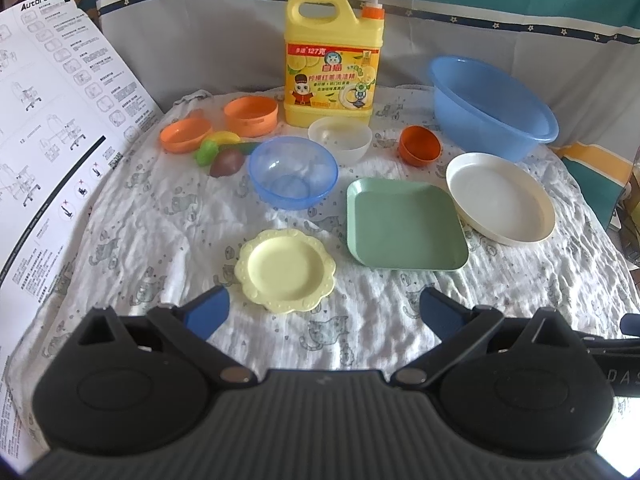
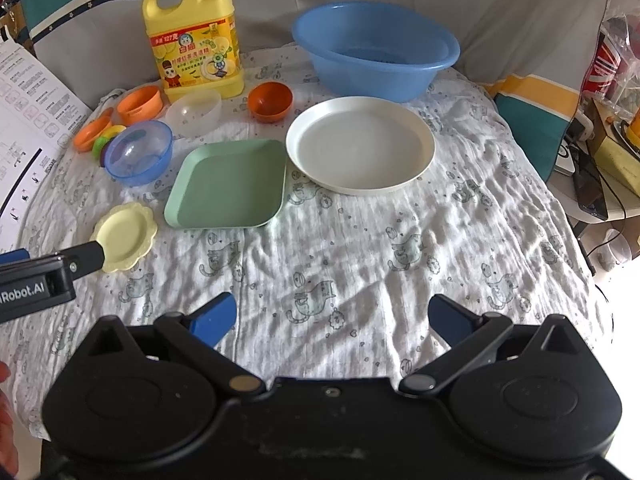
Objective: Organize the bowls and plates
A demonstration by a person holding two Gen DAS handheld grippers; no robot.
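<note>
A cat-print white cloth (image 2: 360, 248) covers the tabletop across both views. In the upper middle of the right wrist view sits the blue basin (image 2: 376, 50), with the yellow detergent jug (image 2: 196, 40) at upper left. Just below the basin lies the round white plate (image 2: 360, 148), and beside it to the left the square green plate (image 2: 228, 184). Left of that stands the clear blue bowl (image 2: 138, 152), above it a frosted bowl (image 2: 194, 112) and a small orange cup (image 2: 270, 102). The scalloped yellow plate (image 1: 285, 270) lies at centre of the left wrist view, just above the left claw (image 1: 324, 314), which is spread wide and empty. The right claw (image 2: 332, 318), low in its frame, is likewise released over bare cloth
</note>
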